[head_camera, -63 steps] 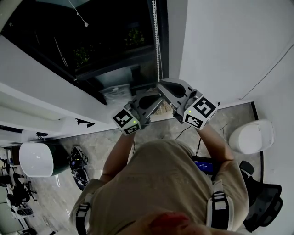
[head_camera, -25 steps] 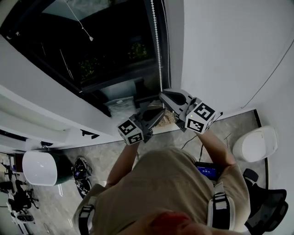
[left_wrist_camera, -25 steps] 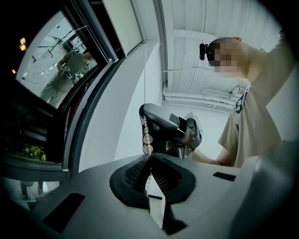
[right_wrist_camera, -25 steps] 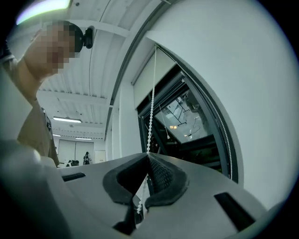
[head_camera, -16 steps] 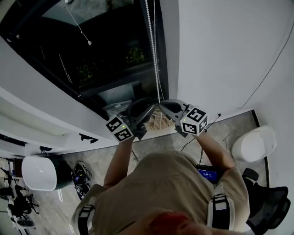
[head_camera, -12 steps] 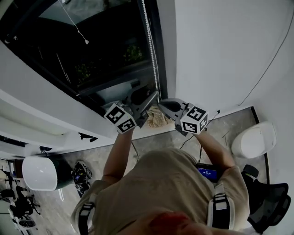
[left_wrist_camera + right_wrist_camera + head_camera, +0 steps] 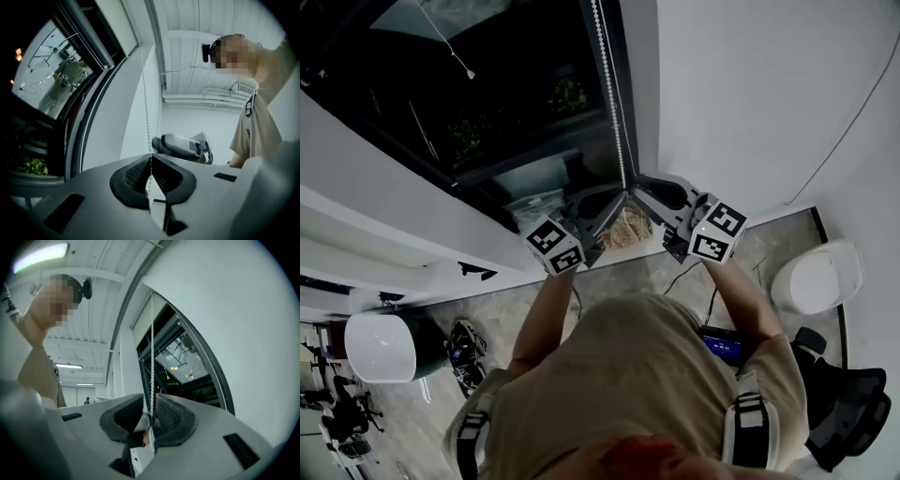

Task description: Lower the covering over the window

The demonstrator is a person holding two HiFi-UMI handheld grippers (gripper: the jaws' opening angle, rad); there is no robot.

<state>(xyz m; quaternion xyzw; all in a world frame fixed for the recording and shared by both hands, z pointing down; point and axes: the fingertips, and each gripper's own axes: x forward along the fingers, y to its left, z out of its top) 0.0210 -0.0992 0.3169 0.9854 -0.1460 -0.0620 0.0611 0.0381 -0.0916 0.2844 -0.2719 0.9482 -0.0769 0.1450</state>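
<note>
The window covering (image 7: 431, 11) sits high. From the head view it is only a pale strip at the top of the dark window (image 7: 487, 103), so most of the glass is bare and, as I judge it, the lowering has far to go. Its bead chain (image 7: 609, 94) drops straight down the right side of the frame, next to the white wall (image 7: 750, 94). The chain's long axis is upright, and a second, thinner strand hangs just beside it. The left gripper (image 7: 617, 199) and the right gripper (image 7: 643, 187) come at the chain from opposite sides, and their tips nearly meet at it. I cannot tell which is higher.

In the left gripper view, the left gripper (image 7: 151, 157) has just closed. Its jaws are pinched together at the tips with the bead chain (image 7: 145, 112) caught between them, and the white beads run straight up out of the pinch. The right gripper's body shows just beyond the chain.

In the right gripper view, the right gripper (image 7: 149, 401) has just been opening. Its jaws stand partly apart and the bead chain (image 7: 151, 348) passes through the gap, closer to the ribbed right-hand pad, with nothing pressing on it.

So the left hand has the hold, and I'd say the next downward pull falls to it. The right would have to close again before it could take over.
</note>
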